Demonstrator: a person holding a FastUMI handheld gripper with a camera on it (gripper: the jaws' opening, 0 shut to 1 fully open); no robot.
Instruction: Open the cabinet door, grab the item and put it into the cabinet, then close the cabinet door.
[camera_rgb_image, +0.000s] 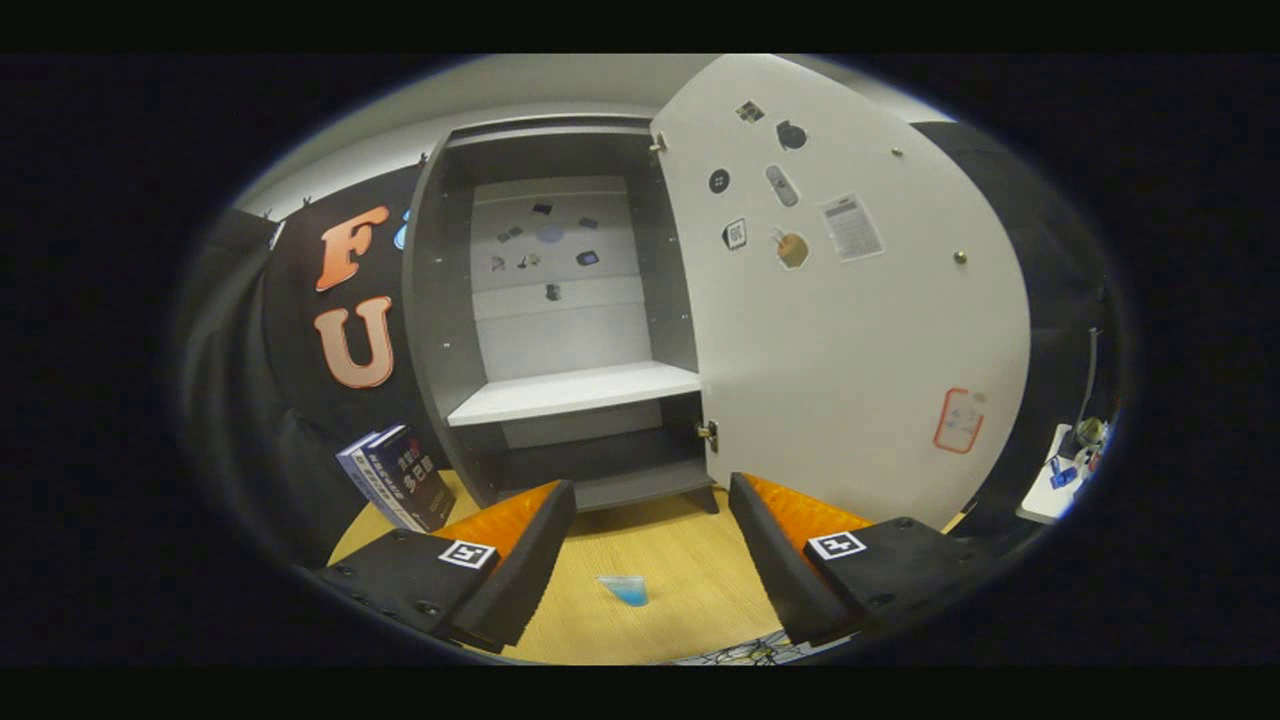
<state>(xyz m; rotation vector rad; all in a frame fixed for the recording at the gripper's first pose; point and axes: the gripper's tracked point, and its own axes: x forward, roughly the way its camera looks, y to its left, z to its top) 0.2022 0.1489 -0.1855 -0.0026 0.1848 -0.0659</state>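
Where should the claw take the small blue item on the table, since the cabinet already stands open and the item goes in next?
The small blue item lies low on the wooden table, between the open fingers of the claw. Probably best to come down from above and close across its narrow width, since it looks flat with little side wall; its exact shape is too small to tell.

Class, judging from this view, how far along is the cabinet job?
Done: the cabinet door stands open, its shelf bare. In hand: the gripper, jaws apart, holds nothing; the small blue item lies on the table between them. Left: grab, place inside, close.
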